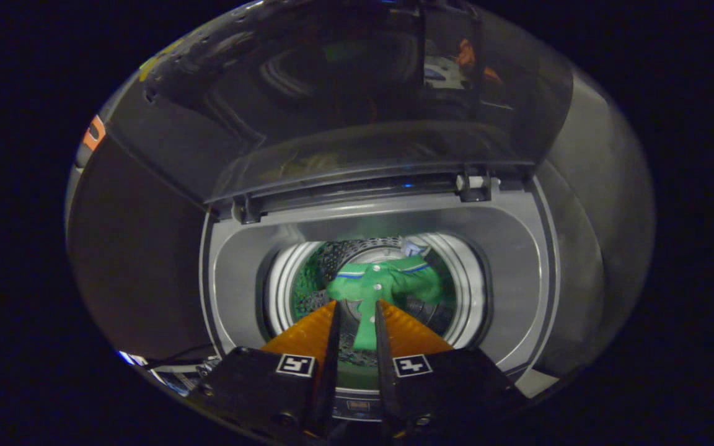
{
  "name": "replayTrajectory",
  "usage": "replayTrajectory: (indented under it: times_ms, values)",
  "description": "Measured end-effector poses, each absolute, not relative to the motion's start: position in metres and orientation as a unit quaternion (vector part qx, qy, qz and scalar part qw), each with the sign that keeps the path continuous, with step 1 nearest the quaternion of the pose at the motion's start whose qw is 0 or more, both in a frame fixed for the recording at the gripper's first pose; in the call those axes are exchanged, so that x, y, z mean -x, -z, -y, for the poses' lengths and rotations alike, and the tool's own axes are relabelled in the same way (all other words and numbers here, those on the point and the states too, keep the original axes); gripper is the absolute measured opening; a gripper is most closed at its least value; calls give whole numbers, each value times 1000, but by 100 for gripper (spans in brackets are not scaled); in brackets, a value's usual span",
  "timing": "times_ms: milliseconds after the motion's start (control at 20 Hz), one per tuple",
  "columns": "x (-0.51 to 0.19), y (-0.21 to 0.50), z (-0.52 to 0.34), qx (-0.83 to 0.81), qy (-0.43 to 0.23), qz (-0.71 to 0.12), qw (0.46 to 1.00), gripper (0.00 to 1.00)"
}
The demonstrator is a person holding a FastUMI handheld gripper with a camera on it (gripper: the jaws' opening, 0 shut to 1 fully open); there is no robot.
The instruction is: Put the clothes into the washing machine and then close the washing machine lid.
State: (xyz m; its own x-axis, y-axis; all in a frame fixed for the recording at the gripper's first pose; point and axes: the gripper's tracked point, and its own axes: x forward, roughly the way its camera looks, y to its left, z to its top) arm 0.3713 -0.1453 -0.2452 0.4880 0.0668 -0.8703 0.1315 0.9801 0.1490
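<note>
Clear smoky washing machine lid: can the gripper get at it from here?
Probably yes. The clear smoky lid stands raised beyond the gripper, nothing between them. The fingers pinch the green shirt over the drum, so release first.

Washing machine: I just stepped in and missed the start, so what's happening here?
A handheld tool hangs over the open top-loading washing machine, holding a green garment between its nearly closed fingers. The garment dangles into the drum. The lid stands raised behind the opening, not yet closed.
</note>
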Motion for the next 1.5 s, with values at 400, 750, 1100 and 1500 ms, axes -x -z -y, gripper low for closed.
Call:
replayTrajectory:
  times_ms: [400,750,1100,1500]
  values:
    - [-361,147,136,-41,-7,-471,881,78]
    - [-371,53,121,-31,-23,-447,894,78]
    - [-418,-28,110,-4,-41,-414,909,78]
    - [-495,-19,107,2,-42,-423,905,78]
